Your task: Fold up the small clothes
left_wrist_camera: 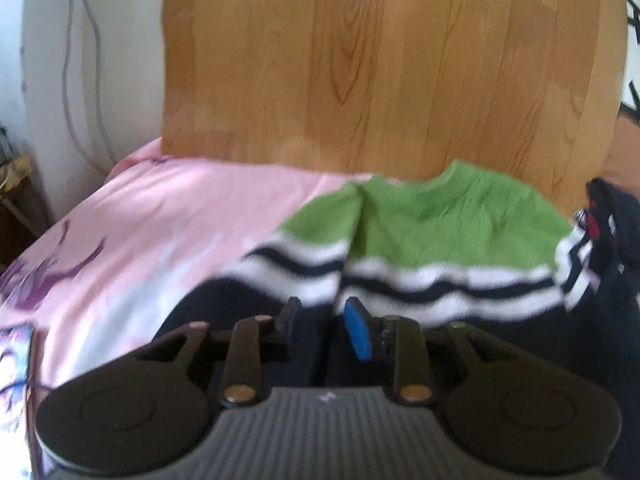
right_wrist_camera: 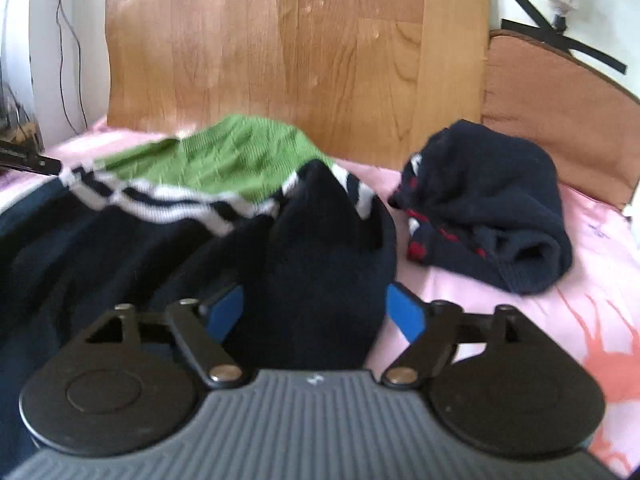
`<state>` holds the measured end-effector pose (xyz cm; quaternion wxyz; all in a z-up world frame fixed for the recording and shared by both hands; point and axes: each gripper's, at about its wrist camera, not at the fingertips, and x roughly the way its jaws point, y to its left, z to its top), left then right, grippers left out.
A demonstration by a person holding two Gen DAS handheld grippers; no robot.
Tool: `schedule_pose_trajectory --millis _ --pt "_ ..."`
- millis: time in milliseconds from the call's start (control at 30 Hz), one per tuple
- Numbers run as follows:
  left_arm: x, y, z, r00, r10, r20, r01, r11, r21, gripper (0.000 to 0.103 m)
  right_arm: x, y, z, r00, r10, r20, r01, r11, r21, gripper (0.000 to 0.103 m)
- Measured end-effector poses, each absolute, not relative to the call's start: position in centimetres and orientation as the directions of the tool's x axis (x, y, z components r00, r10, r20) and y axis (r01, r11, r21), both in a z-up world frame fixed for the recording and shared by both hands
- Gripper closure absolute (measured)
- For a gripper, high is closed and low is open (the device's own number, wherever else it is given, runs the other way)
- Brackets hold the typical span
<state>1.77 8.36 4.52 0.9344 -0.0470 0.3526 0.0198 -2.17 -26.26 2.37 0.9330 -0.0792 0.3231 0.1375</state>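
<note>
A small knitted sweater [left_wrist_camera: 452, 224], green on top with white and black stripes and a navy lower part, lies spread on the pink bedsheet [left_wrist_camera: 140, 220]. My left gripper [left_wrist_camera: 326, 324] hovers over its navy part by the left sleeve. Its blue pads stand a little apart, and the picture is too blurred to tell whether cloth sits between them. In the right wrist view the sweater [right_wrist_camera: 224, 160] lies rumpled, with a navy hump of it rising between the wide-apart pads of my right gripper [right_wrist_camera: 316, 312]. Those pads [right_wrist_camera: 406, 314] do not press on the cloth.
A second dark navy garment with red marks [right_wrist_camera: 488, 208] lies crumpled to the right of the sweater. A wooden headboard [right_wrist_camera: 260, 40] stands behind the bed, with a brown cushion [right_wrist_camera: 560, 108] at its right. Cables [left_wrist_camera: 76, 80] hang on the white wall at the left.
</note>
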Motion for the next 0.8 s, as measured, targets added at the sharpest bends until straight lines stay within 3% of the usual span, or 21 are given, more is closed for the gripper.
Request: schedule_pose_trajectory --millis 67,100,133,167,200,333,433,467,500,633,800 --pt "0.6 9.4 4.1 0.747 0.013 -0.665 -0.09 0.993 -0.082 0.072 -3.2 -26.0 1.1 0.75 0.163 -0.641 -0.288 0.953 -0.096 0.021" --pt "0.2 10.0 4.0 0.746 0.017 -0.666 -0.102 0.991 -0.088 0.07 -3.7 -26.1 0.7 0.739 0.162 -0.654 -0.288 0.953 -0.089 0.029" --pt "0.0 10.4 4.2 0.745 0.026 -0.667 -0.116 0.989 -0.09 0.066 -3.9 -26.2 0.1 0.724 0.179 -0.666 -0.297 0.953 -0.066 0.052" --pt "-0.2 11.0 4.2 0.743 0.039 -0.668 -0.131 0.988 -0.088 0.064 -4.1 -26.6 -0.1 0.714 0.228 -0.662 -0.311 0.95 -0.009 0.066" --pt "-0.3 11.4 4.3 0.742 0.051 -0.669 -0.143 0.986 -0.084 0.064 -4.0 -26.8 -0.1 0.712 0.238 -0.66 -0.301 0.953 0.019 0.095" --pt "-1.1 12.6 4.9 0.75 0.082 -0.656 -0.171 0.982 -0.073 0.064 -3.4 -28.0 1.9 0.802 0.036 -0.597 -0.175 0.969 -0.177 0.096" --pt "-1.4 13.2 5.0 0.752 0.089 -0.654 -0.181 0.981 -0.074 0.062 -1.4 -32.2 2.4 0.817 -0.385 -0.429 0.144 0.857 -0.494 0.099" --pt "-1.6 13.3 5.0 0.753 0.088 -0.652 -0.182 0.98 -0.079 0.061 -0.8 -33.9 2.6 0.778 -0.48 -0.406 0.229 0.818 -0.528 0.096" --pt "-1.7 13.4 5.0 0.755 0.089 -0.65 -0.186 0.979 -0.081 0.06 -0.9 -35.8 3.5 0.758 -0.492 -0.429 0.278 0.837 -0.471 0.095" --pt "-3.0 14.1 5.3 0.765 0.088 -0.638 -0.209 0.971 -0.117 0.059 -2.9 -37.7 6.7 0.832 -0.233 -0.504 0.219 0.972 -0.089 0.093" --pt "-6.1 15.6 6.3 0.788 0.094 -0.608 -0.241 0.956 -0.165 0.058 -1.2 -30.9 7.0 0.822 0.111 -0.559 -0.068 0.993 0.097 0.092"
